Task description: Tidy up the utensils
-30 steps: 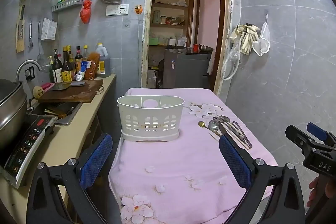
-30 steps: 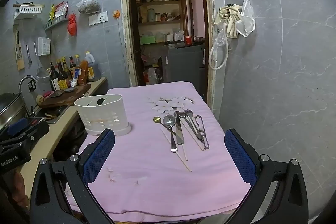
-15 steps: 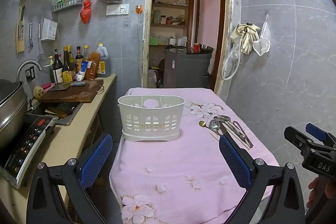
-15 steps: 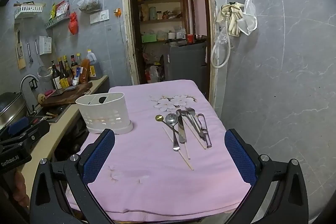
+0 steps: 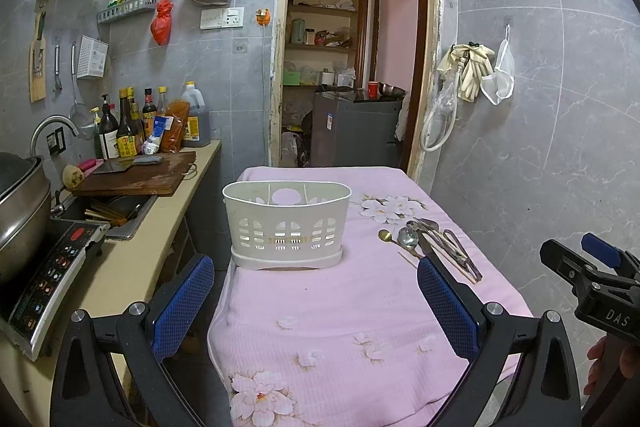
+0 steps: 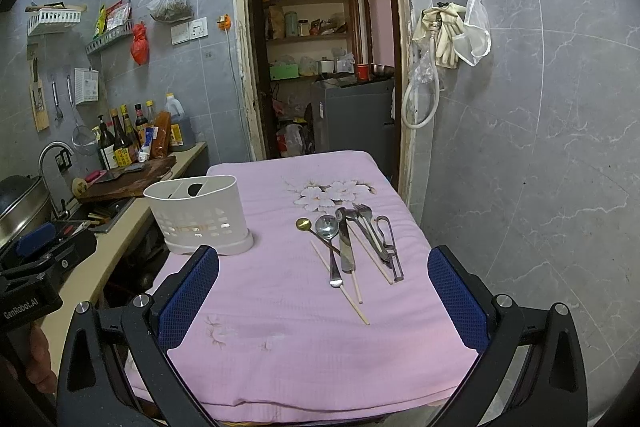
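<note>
My left gripper (image 5: 316, 301) and right gripper (image 6: 324, 301) both hang with jaws wide apart, holding nothing. The utensils (image 6: 352, 247) lie bunched on the pink cloth (image 6: 280, 307), right of the white caddy (image 6: 198, 217).

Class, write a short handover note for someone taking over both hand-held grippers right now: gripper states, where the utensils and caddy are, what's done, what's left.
Left hand-held gripper: open, empty, facing the white caddy.
Right hand-held gripper: open, empty, facing the utensil pile.
Caddy stands upright on the pink cloth; no utensils show inside it.
Pile lies to the caddy's right: gold spoon, steel spoon, knife, fork, chopsticks, more metal pieces.
Done: nothing sorted.
Left: move every utensil into the caddy.
</note>
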### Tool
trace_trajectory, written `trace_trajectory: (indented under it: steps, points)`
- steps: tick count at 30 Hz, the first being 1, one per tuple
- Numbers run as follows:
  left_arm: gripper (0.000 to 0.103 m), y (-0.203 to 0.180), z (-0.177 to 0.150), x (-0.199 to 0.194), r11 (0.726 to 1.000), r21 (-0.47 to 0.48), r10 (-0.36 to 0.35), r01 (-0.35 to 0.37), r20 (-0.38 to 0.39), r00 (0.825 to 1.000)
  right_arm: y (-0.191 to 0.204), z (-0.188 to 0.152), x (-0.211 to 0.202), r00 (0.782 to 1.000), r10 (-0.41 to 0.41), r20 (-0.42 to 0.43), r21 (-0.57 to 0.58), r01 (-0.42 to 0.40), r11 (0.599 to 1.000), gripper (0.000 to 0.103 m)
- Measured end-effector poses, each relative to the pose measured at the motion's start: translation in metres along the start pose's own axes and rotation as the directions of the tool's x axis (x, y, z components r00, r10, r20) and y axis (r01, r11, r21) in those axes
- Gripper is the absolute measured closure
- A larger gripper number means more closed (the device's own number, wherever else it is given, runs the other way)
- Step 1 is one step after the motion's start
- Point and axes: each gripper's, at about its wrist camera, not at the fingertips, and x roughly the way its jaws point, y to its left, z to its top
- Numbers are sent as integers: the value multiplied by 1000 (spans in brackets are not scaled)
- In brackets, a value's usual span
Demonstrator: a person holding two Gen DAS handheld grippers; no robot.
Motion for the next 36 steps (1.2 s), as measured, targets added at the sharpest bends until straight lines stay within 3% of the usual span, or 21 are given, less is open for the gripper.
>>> trace_trajectory:
  steps: [36]
  points:
    - [0,-4,-6,10,1000,6,0,0,-11,1000,-5,-5,8,1000,1,-19,12,0,1000,1]
